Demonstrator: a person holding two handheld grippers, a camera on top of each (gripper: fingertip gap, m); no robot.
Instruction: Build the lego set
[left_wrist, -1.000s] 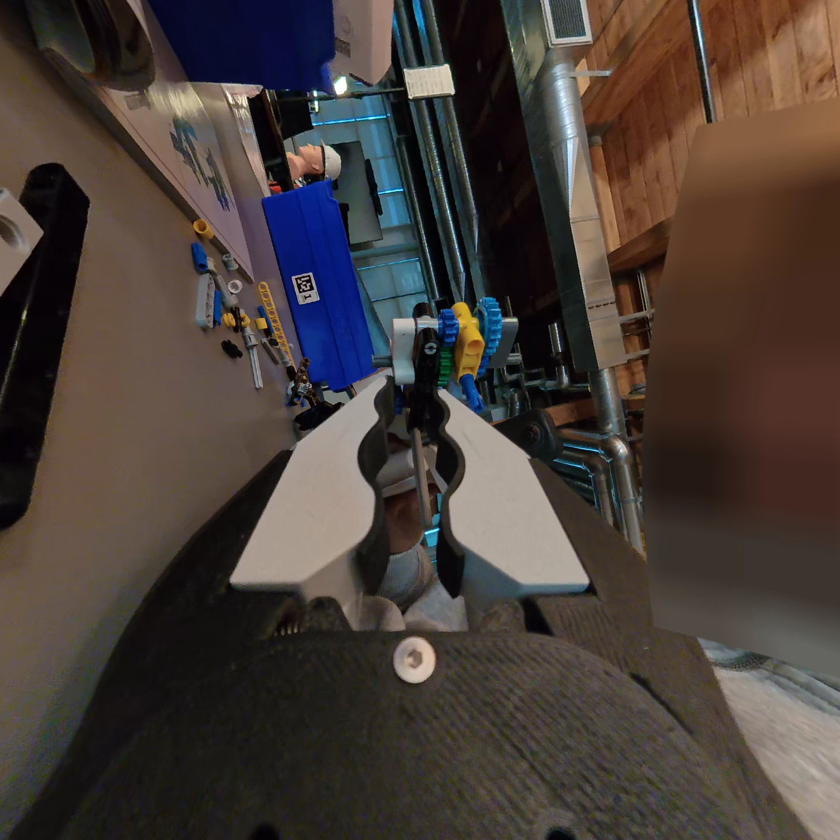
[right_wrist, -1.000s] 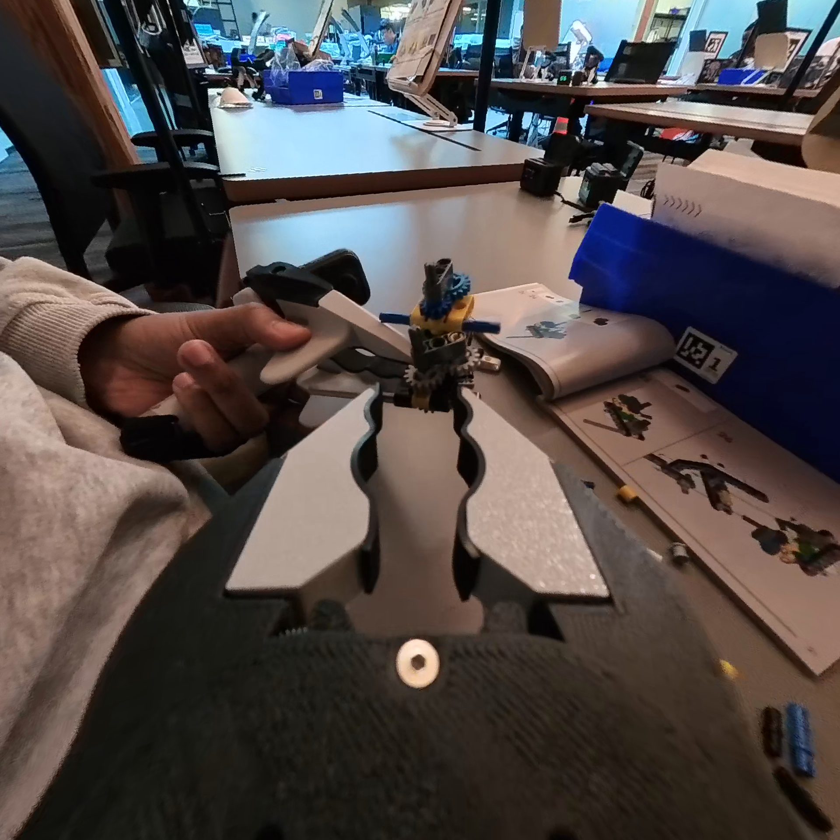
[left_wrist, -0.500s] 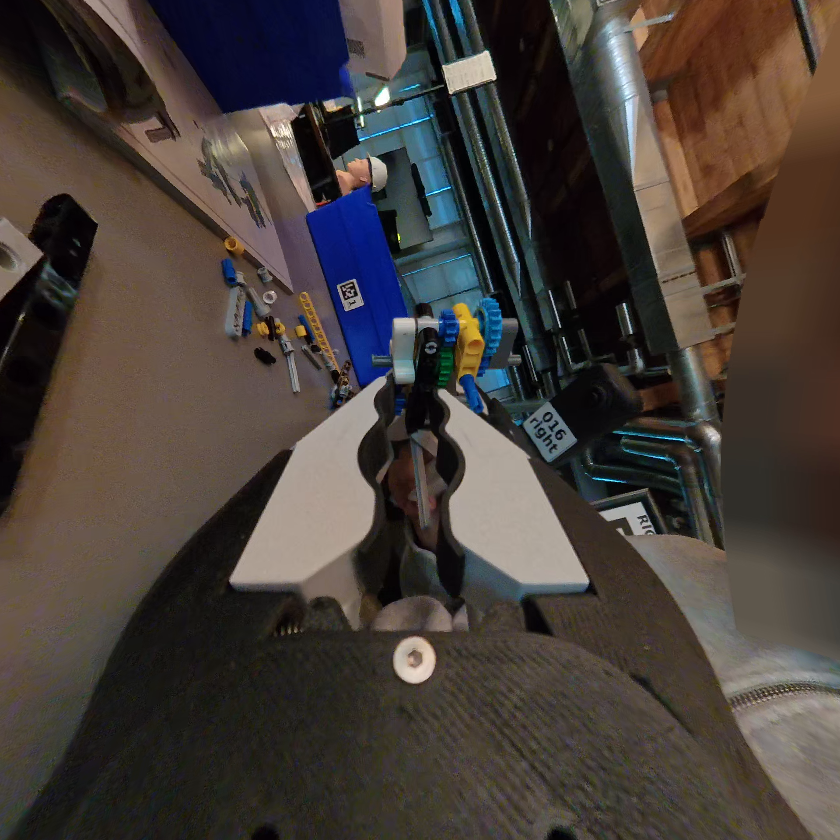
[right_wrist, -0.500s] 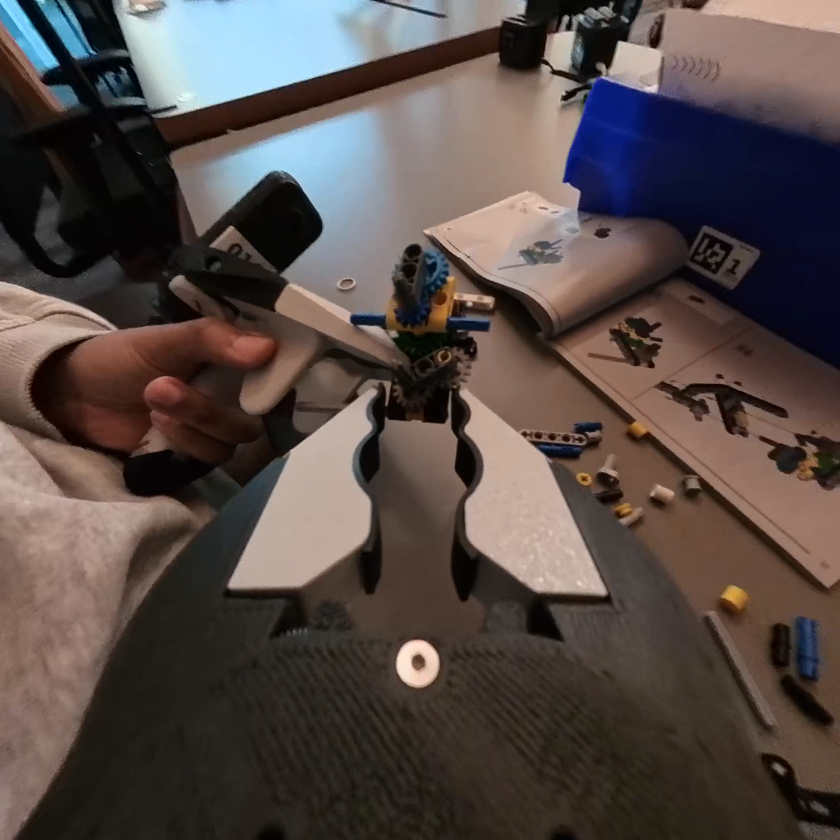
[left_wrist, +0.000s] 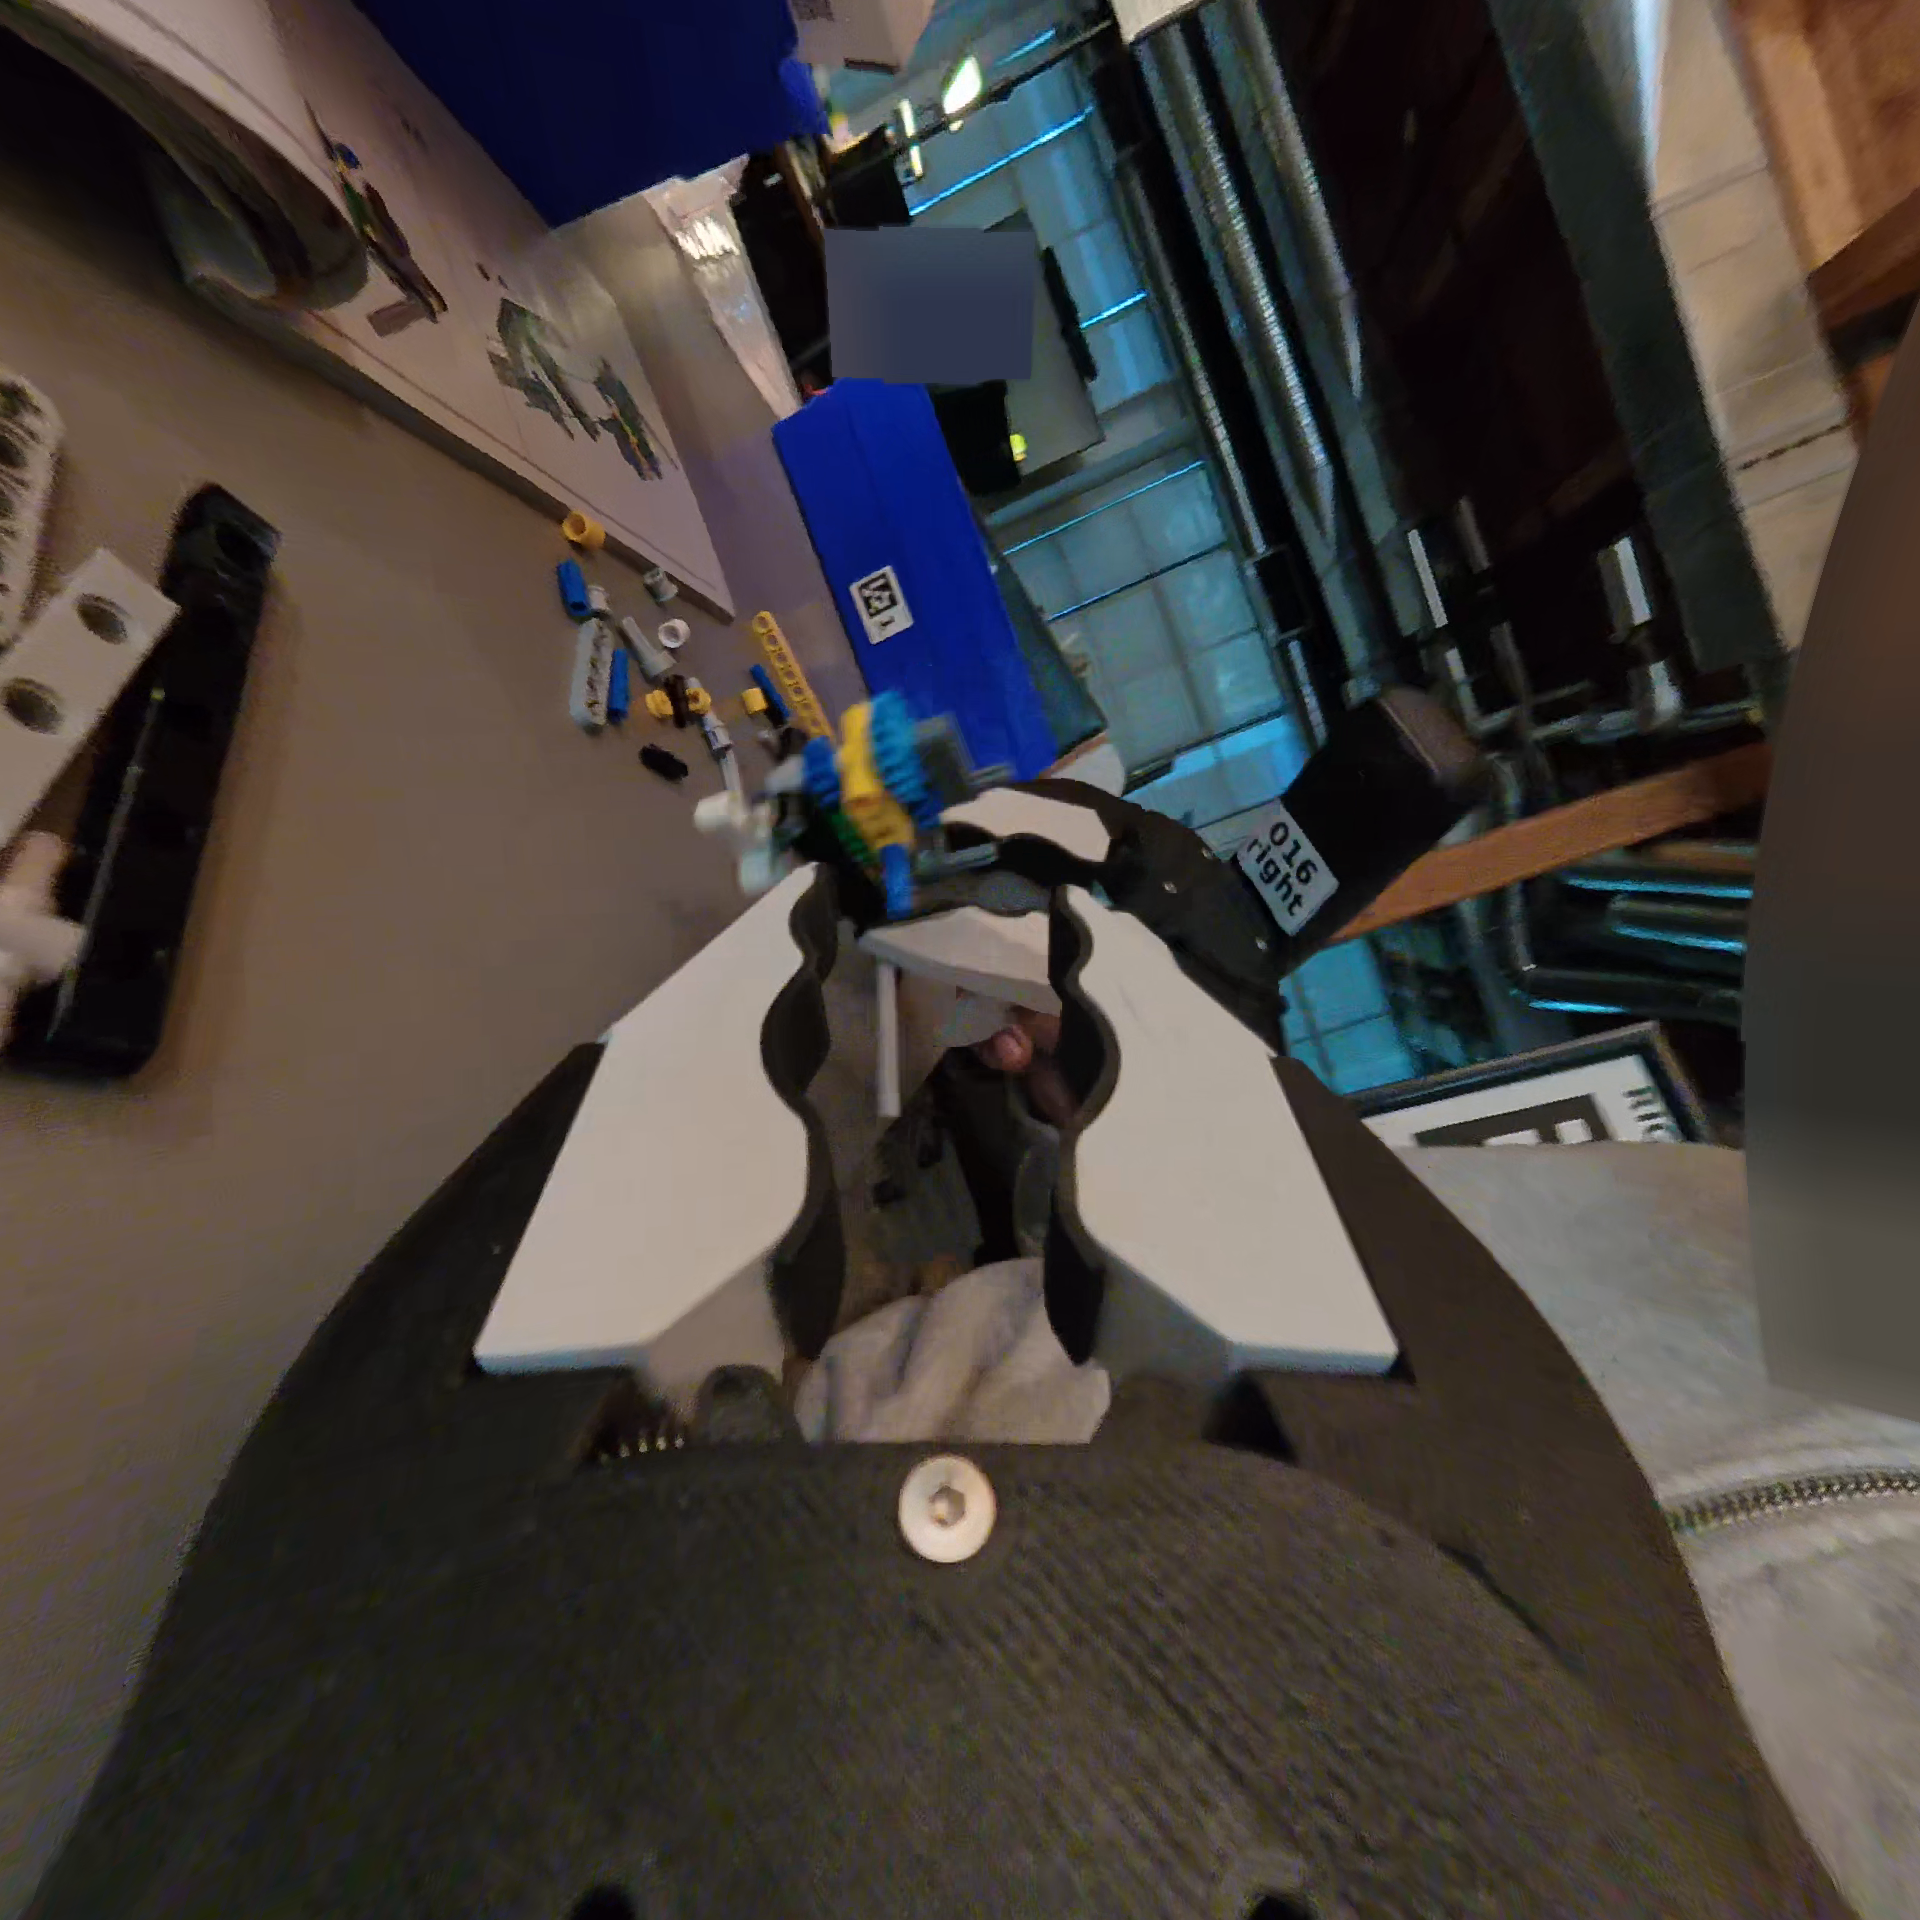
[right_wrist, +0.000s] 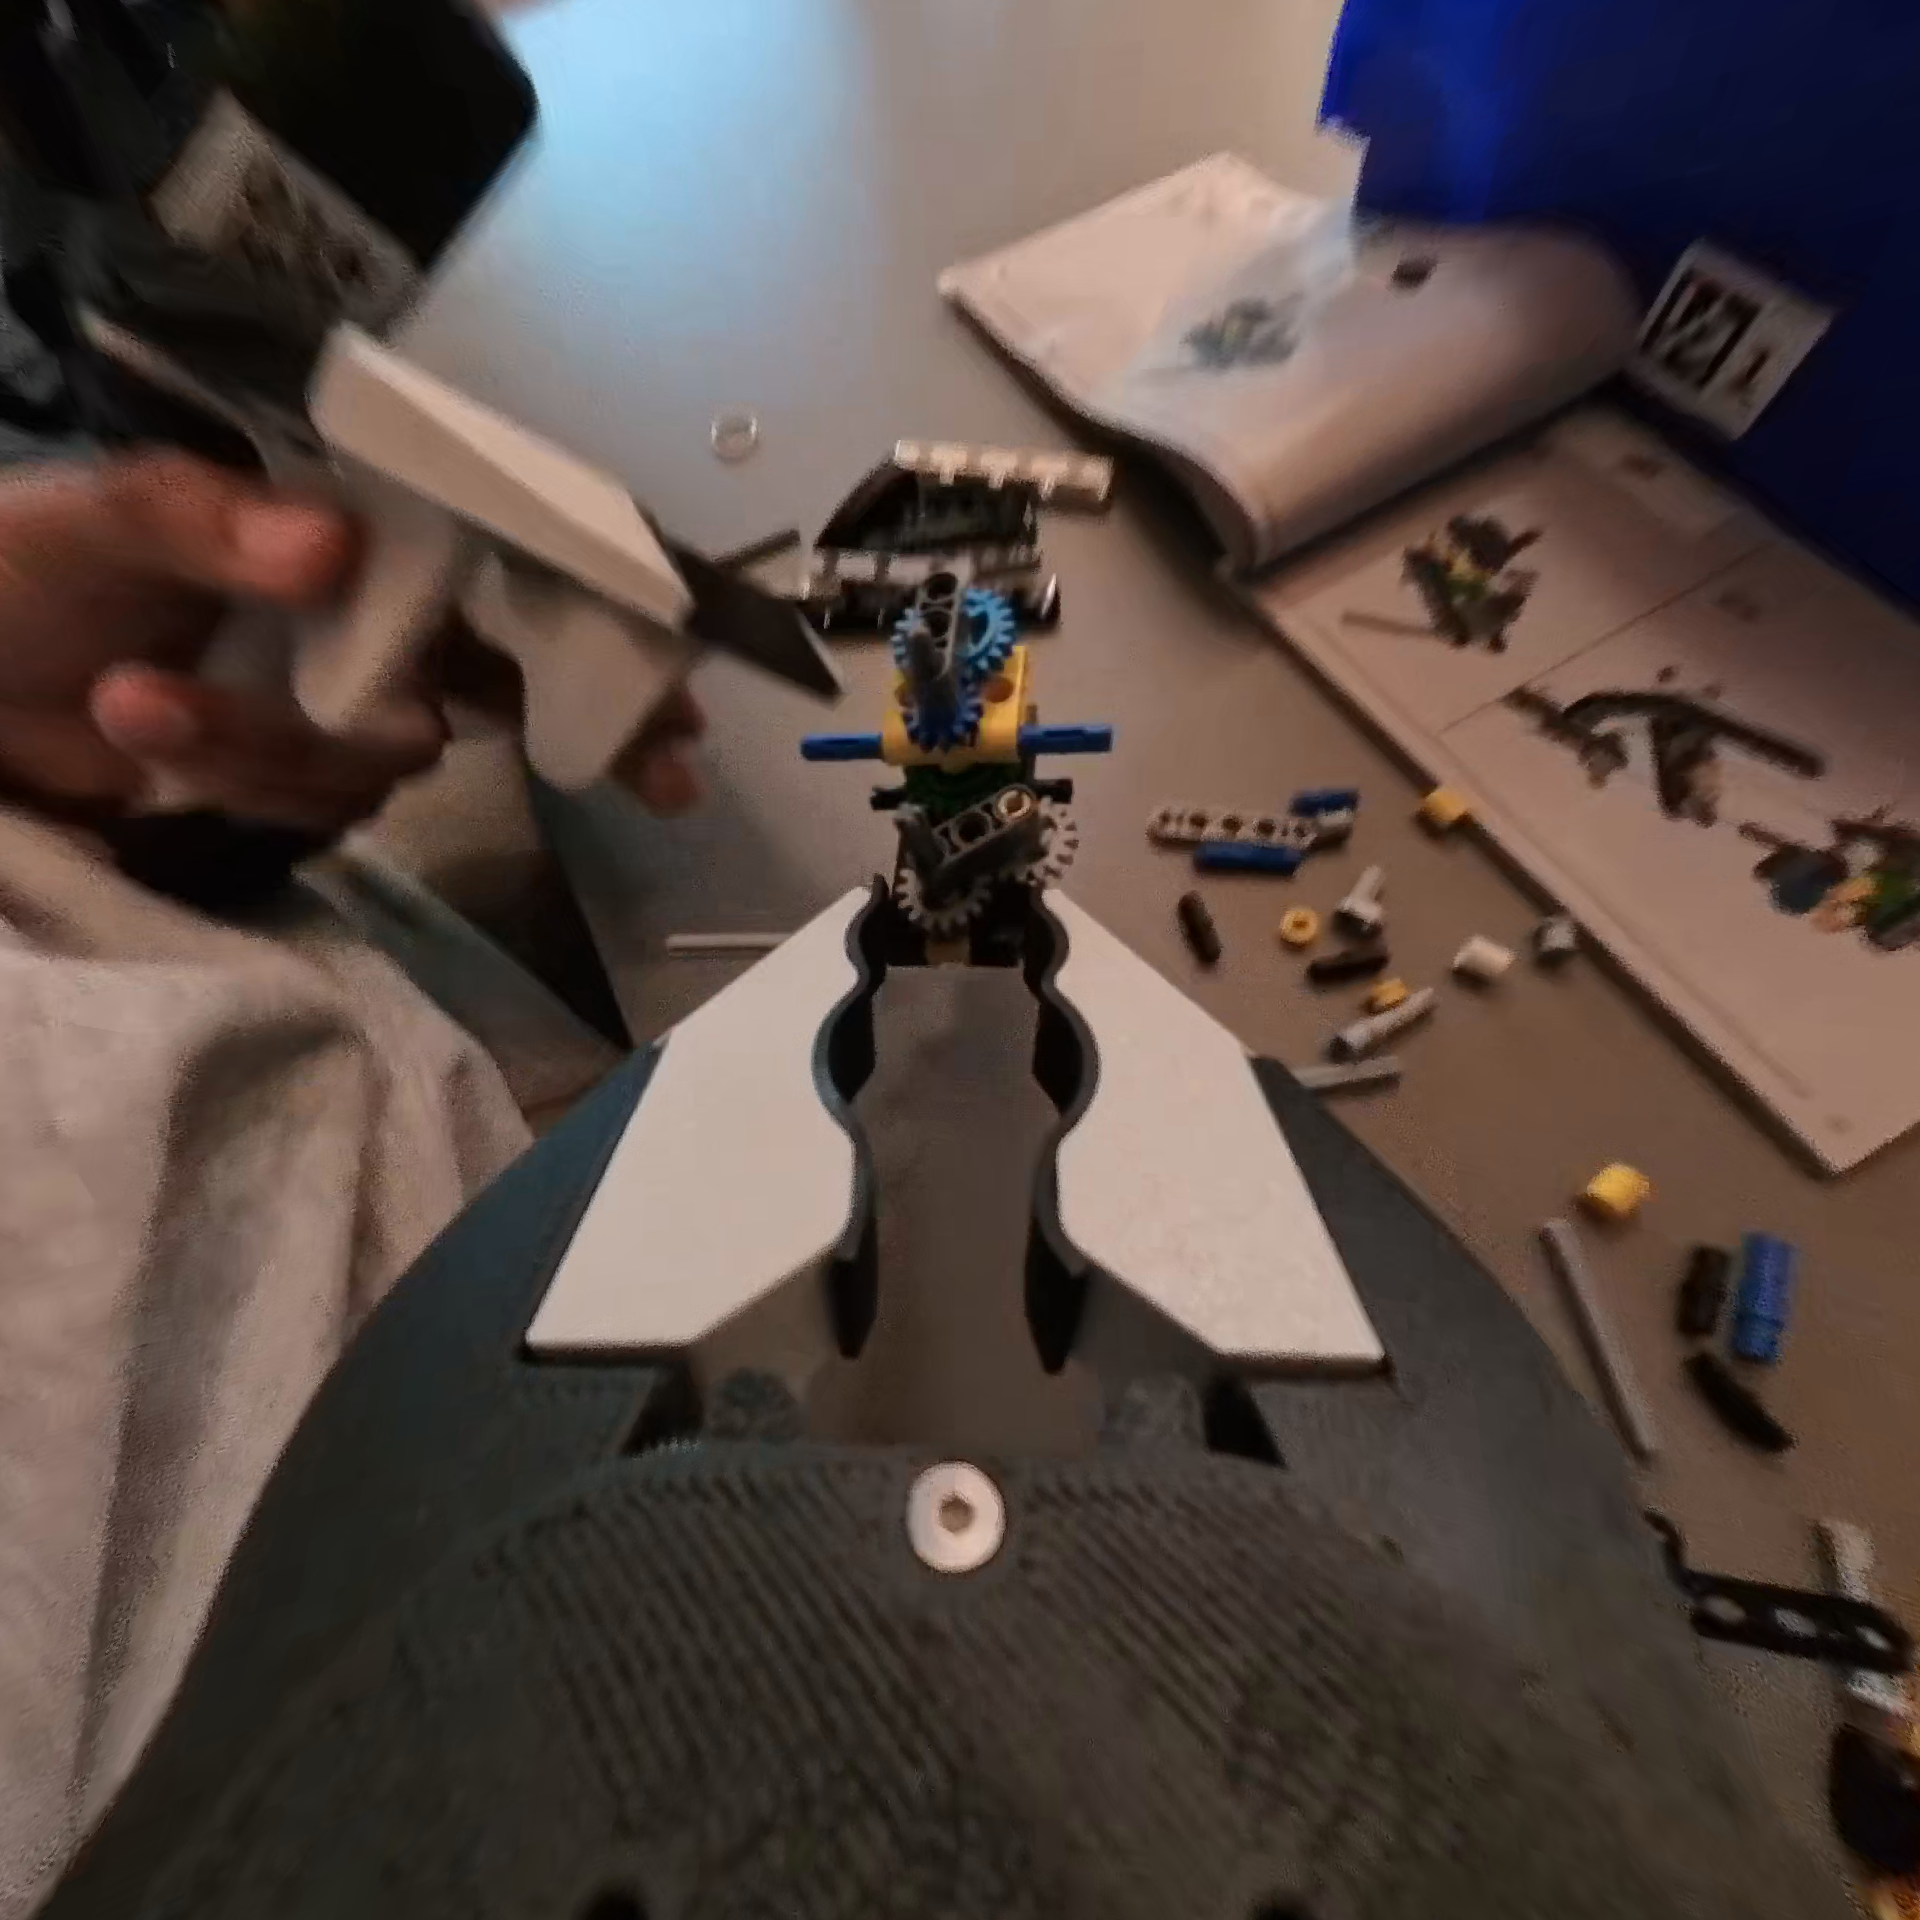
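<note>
In the right wrist view, the right tool (right_wrist: 951, 920) is clenching the base of the lego model (right_wrist: 961, 769) at centre frame, holding it upright above the bench (right_wrist: 883, 260). The left tool (right_wrist: 727, 623), at centre left, is sitting just beside the model's upper part; no contact is visible. In the left wrist view, the left tool (left_wrist: 935, 914) is standing released with nothing between its fingers, and the model (left_wrist: 862, 800) is appearing just past its fingertips. Loose lego pieces (right_wrist: 1351, 935) are lying on the bench at right of frame. Beyond them, an open instruction booklet (right_wrist: 1558, 644) is lying beside a blue bin (right_wrist: 1662, 156) at upper right.
</note>
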